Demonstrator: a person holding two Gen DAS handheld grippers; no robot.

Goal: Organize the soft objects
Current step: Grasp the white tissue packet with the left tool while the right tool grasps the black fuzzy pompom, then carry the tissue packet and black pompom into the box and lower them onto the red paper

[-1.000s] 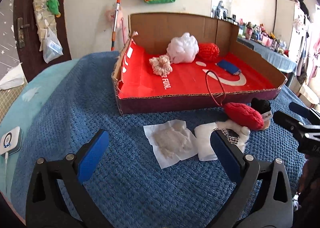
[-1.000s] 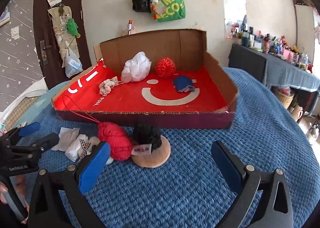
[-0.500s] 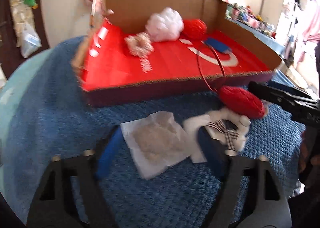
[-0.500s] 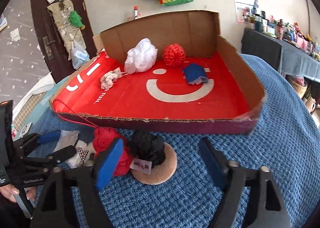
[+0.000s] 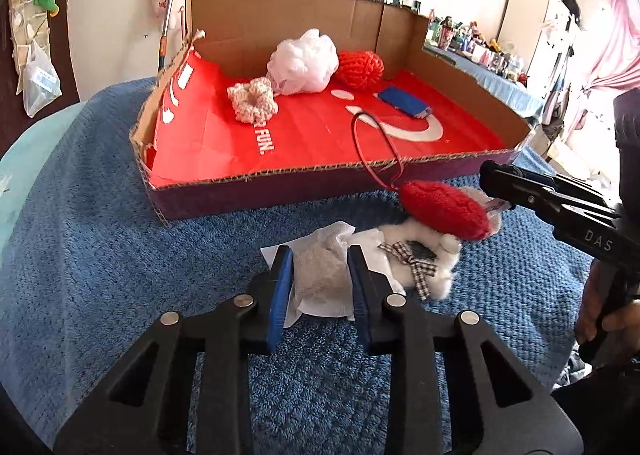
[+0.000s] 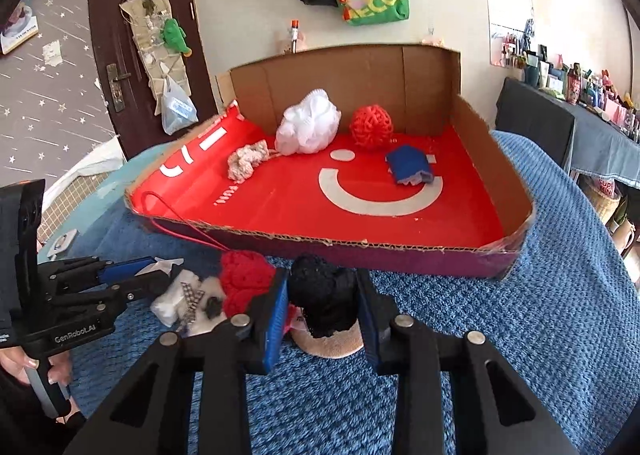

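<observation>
White packet [image 5: 320, 275] on the blue blanket [image 5: 100, 255], in front of the cardboard tray [image 5: 320, 183]: left gripper [image 5: 320, 287] closing, pads against both its sides. Black crochet piece [image 6: 322, 295] on a tan disc [image 6: 332, 343], right gripper [image 6: 322, 307] closing around it, pads touching. Red knit plush [image 5: 444, 211] lies between them.

The left tongs [image 5: 319, 279] are closing on a white packet [image 5: 322, 277] on the blue blanket [image 5: 120, 255], near the cardboard tray [image 5: 280, 179]; a red pouch [image 5: 444, 209] lies right.

Corrugated cardboard box [image 5: 280, 183], nubbly cloth blanket [image 5: 100, 239]
</observation>
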